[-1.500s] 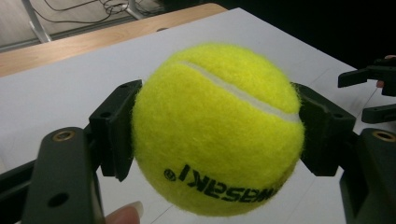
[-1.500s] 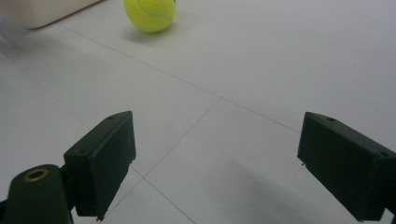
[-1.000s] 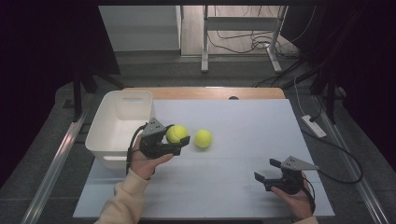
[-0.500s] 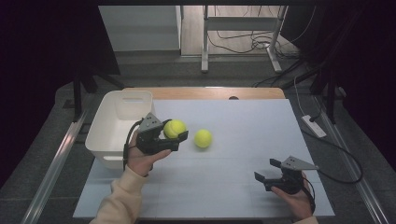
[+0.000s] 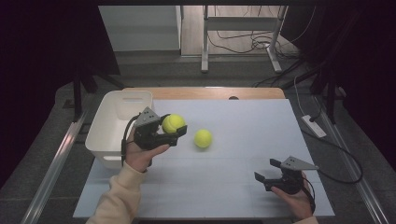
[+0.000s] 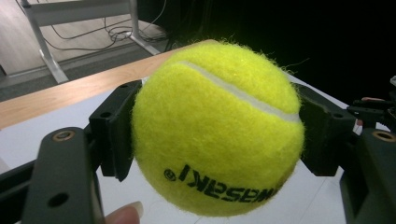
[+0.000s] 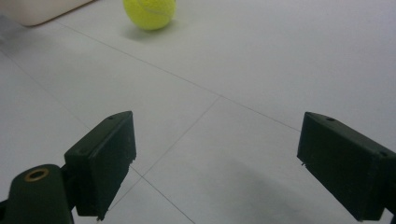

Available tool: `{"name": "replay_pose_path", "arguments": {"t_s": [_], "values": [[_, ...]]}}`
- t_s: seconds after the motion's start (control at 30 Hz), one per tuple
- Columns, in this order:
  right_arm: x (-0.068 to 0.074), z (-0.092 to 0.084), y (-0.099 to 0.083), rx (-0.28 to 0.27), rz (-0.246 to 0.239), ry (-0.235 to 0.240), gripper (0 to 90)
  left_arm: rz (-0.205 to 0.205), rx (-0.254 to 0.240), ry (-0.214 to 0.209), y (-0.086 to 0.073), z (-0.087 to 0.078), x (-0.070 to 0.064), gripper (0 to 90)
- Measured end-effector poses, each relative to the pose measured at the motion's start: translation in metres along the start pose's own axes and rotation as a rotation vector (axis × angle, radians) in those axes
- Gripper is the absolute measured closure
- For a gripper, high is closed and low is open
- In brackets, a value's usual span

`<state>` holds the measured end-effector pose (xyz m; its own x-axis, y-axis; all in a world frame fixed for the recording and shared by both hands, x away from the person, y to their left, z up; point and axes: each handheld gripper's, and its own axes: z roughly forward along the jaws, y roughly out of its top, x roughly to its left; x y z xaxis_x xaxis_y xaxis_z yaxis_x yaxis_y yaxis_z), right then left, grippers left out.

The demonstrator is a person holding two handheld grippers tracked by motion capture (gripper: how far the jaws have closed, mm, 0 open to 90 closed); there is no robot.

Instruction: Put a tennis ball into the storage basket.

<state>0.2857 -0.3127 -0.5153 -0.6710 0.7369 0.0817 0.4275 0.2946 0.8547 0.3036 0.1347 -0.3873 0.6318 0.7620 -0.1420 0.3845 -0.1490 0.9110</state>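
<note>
Your left gripper [image 5: 173, 132] grasps a yellow tennis ball [image 5: 173, 123] — the jaws are clenched on its two sides, and in the left gripper view the ball [image 6: 217, 130] sits squarely between the black pads with its printed lettering facing the camera. The held ball is raised off the tabletop [image 5: 243, 116], just beside the right-hand wall of the white bin [image 5: 114, 122], which stands at the left edge of the tabletop. Your left hand [image 5: 140, 154] wraps the gripper body from below, and the grey three-cornered plate on top tilts toward the bin.

A second tennis ball [image 5: 203, 138] rests on the tabletop, near the held ball and to its right, not touching it. In the right gripper view this second ball [image 7: 149, 13] lies well ahead of the jaws, with a corner of the bin [image 7: 42, 11] at the upper left.

Your right gripper [image 5: 273, 173] sits low over the near right part of the tabletop, well apart from both balls. Its jaws are released — spread wide with only bare tabletop [image 7: 261, 70] between them. Your right hand [image 5: 294, 198] holds it from behind.
</note>
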Motion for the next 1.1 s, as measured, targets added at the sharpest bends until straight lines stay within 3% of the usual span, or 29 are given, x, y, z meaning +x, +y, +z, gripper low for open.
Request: {"name": "replay_pose_path", "arguments": {"t_s": [1.1], "values": [[0.000,0.000,0.000,-0.004,0.004,-0.006,11.6,-0.020,-0.034,0.058,0.014,-0.018,0.019,26.4]]}}
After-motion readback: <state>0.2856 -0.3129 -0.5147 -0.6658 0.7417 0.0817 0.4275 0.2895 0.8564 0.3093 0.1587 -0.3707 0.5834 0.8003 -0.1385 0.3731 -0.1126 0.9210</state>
